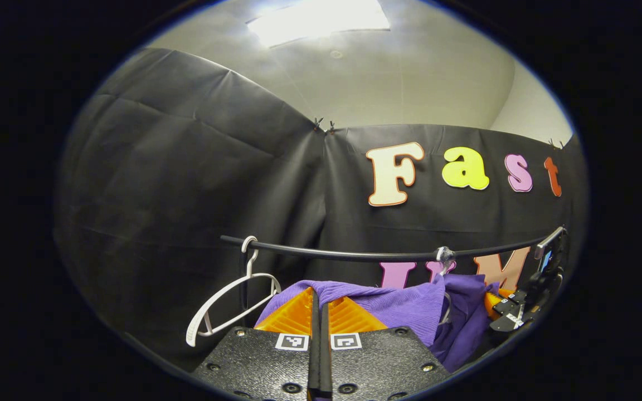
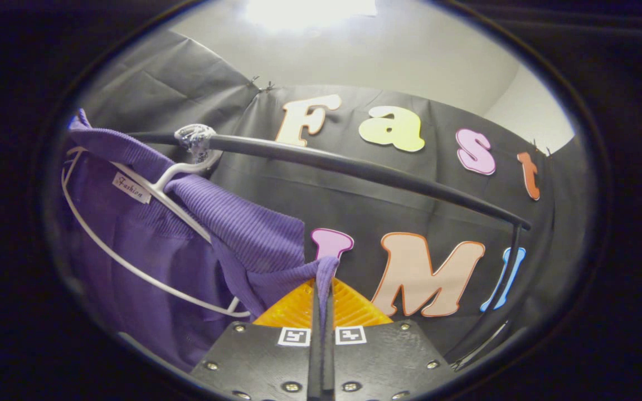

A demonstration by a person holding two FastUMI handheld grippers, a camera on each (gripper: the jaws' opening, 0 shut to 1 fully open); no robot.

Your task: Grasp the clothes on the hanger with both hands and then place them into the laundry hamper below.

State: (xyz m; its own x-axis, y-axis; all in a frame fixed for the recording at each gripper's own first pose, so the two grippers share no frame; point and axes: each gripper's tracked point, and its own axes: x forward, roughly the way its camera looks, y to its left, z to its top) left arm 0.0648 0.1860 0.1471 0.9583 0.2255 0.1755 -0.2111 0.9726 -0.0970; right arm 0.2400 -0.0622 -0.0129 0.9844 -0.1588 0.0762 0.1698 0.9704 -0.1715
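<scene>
- The purple top (image 2: 148,245) is hanging on a white hanger (image 2: 131,250) whose hook is sitting on the black rail (image 2: 354,164), near the rail's left part in the right gripper view.
- The right gripper (image 2: 321,289) is standing just below the rail with its two fingers pressed together, and a fold of the top's edge is pinched between them.
- In the left gripper view, the left gripper (image 1: 320,312) is also below the rail, and its fingers are closed to a thin line. The top (image 1: 404,306) is lying against and behind the fingertips, but I cannot tell if cloth is really caught between them.
- A second hanger (image 1: 226,306), empty and white, is hanging from the rail (image 1: 365,255) to the left of the top and is tilting.
- The other gripper (image 1: 521,306) is showing far right, under the rail's end.
- The top is looking like a ribbed knit, so I judge it as light, soft and stretchy, not fragile. It will be sagging and slipping from a small pinch, so taking a thick fold near each shoulder seems safest.
- A small white label (image 2: 131,188) is sitting inside the neck, just under the hanger's hook. It carries printed script.
- The hamper is supposed to be below the rail.
</scene>
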